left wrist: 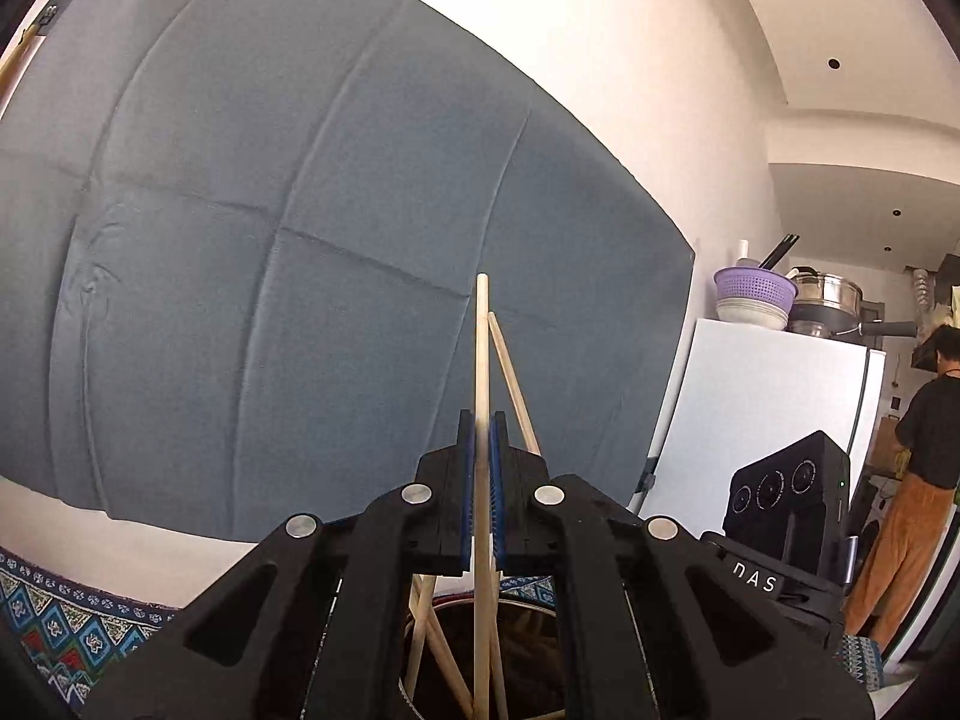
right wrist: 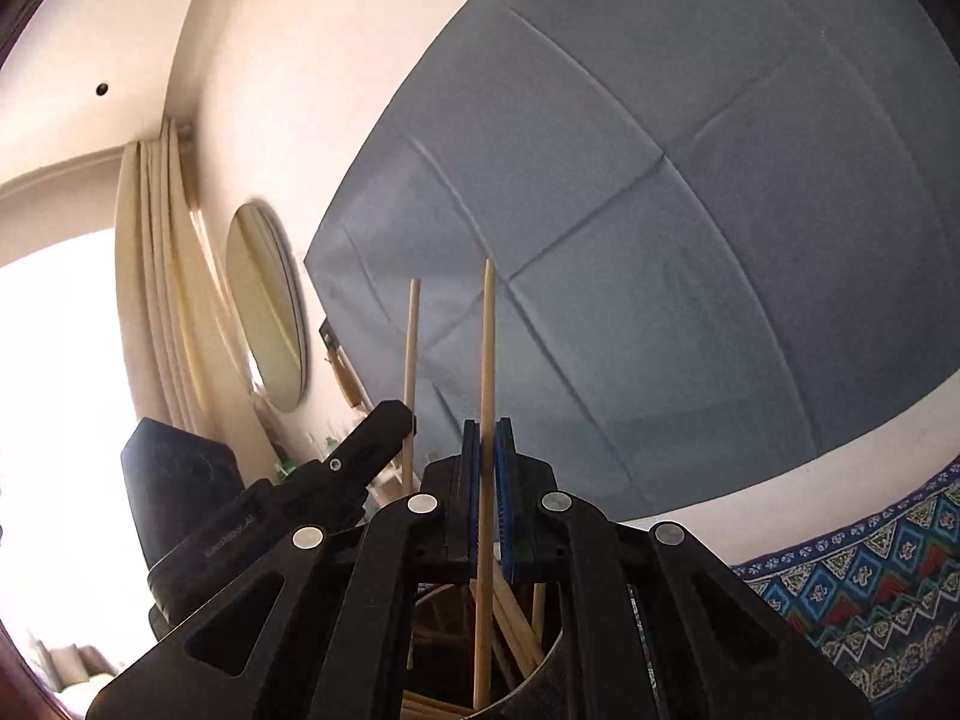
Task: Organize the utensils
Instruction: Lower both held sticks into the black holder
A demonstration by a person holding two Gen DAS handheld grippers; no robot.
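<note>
Currently my left gripper (left wrist: 482,438) is clamped on one upright chopstick (left wrist: 482,354) and my right gripper (right wrist: 487,444) on another (right wrist: 487,348), both lower ends inside the dark holder (right wrist: 540,666) among loose sticks. Risk: a tilted stick catches those crossed sticks or the rim, and an early release lets it topple onto the patterned cloth (right wrist: 870,570).

The left claw (left wrist: 482,468) points level, its blue-padded jaws clamped on a thin upright wooden chopstick (left wrist: 482,360). The right claw (right wrist: 487,474) points level too, pinching another pale wooden chopstick (right wrist: 487,348) upright.
</note>
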